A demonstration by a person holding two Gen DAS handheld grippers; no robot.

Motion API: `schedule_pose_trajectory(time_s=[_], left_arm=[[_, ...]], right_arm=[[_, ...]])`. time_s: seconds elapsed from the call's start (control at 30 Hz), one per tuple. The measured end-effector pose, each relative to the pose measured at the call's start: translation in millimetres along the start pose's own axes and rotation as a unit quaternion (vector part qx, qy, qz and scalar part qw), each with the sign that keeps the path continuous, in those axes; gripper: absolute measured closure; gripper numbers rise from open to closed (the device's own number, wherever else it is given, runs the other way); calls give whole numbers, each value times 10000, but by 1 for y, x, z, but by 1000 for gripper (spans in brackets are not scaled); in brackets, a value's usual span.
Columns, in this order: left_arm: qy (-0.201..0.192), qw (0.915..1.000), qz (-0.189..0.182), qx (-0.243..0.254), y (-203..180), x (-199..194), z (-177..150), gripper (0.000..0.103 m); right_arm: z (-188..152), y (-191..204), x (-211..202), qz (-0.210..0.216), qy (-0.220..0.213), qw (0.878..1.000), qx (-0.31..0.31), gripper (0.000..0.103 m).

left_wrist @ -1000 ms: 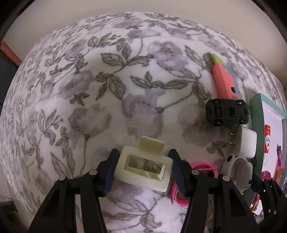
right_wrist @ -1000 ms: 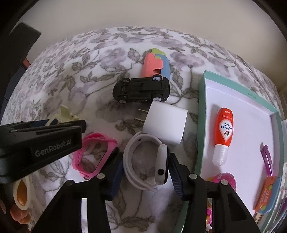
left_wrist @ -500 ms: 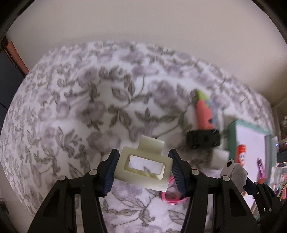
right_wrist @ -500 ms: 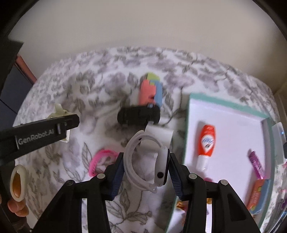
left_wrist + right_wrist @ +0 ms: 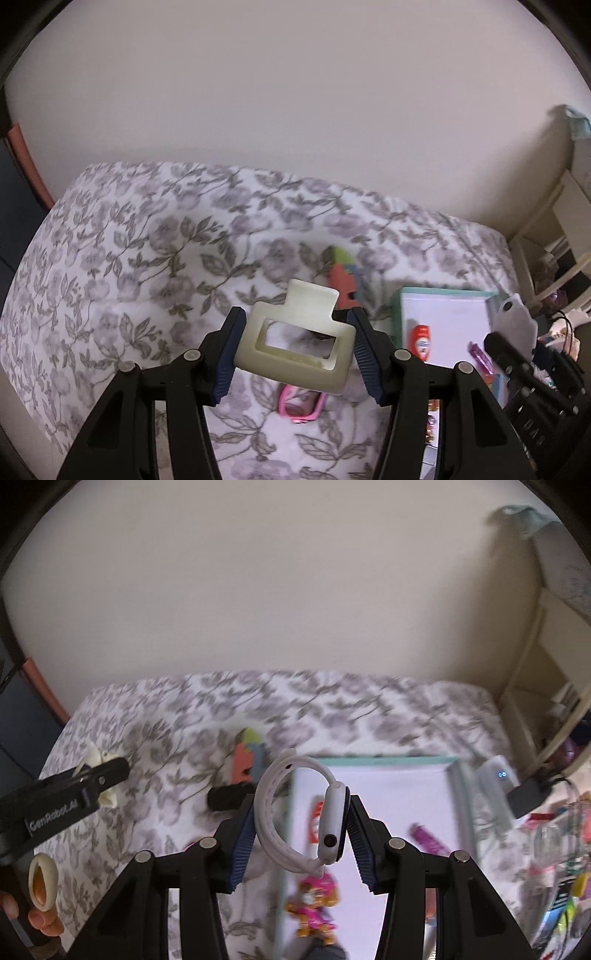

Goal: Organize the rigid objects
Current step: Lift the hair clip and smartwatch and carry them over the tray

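Note:
My left gripper (image 5: 295,354) is shut on a cream rectangular hair claw clip (image 5: 295,347), held up in the air over the floral bedspread (image 5: 147,258). My right gripper (image 5: 301,834) is shut on a white smartwatch (image 5: 332,823), its looped strap (image 5: 269,812) bulging to the left, above the left rim of the teal-edged white box (image 5: 388,775). In the right wrist view the left gripper (image 5: 74,797) shows at the far left with the clip (image 5: 107,794).
On the bedspread lie a pink strap (image 5: 301,404), a black toy car (image 5: 229,797) and a coral block toy (image 5: 245,760). The box holds a red-and-white tube (image 5: 419,341), a purple pen (image 5: 430,836) and a pink figure (image 5: 314,904). Cluttered shelves (image 5: 546,738) stand to the right.
Both grippers have risen from the bedspread with the clip and the watch held; more wall shows in both views. The right one has moved rightward over the box's edge.

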State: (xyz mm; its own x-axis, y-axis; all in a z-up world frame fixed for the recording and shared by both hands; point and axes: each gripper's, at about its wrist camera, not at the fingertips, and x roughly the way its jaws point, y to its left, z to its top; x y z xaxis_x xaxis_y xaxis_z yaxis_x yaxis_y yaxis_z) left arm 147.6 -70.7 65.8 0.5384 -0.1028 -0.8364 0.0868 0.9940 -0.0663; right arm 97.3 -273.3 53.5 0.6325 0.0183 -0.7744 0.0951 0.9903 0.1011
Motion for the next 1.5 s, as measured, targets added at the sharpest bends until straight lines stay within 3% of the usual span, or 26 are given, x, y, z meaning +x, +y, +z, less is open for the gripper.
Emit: schedule_pose_trajectory(time_s=[0.4, 0.8, 1.07, 1.5], left_arm=[[-81, 9972, -93, 739, -76, -2, -10, 45], [233, 9893, -339, 1400, -157, 30, -37, 45], [377, 9851, -415, 1628, -183, 55, -55, 45], [513, 9813, -359, 1821, -191, 80, -70, 44]], right_arm=[[4, -73, -29, -658, -283, 9965, 438, 53], [-9, -120, -20, -1049, -30, 9918, 733, 53], [-18, -138, -2, -1053, 218, 9901, 899, 53], [-38, -150, 42, -1007, 808, 9863, 1025, 52]])
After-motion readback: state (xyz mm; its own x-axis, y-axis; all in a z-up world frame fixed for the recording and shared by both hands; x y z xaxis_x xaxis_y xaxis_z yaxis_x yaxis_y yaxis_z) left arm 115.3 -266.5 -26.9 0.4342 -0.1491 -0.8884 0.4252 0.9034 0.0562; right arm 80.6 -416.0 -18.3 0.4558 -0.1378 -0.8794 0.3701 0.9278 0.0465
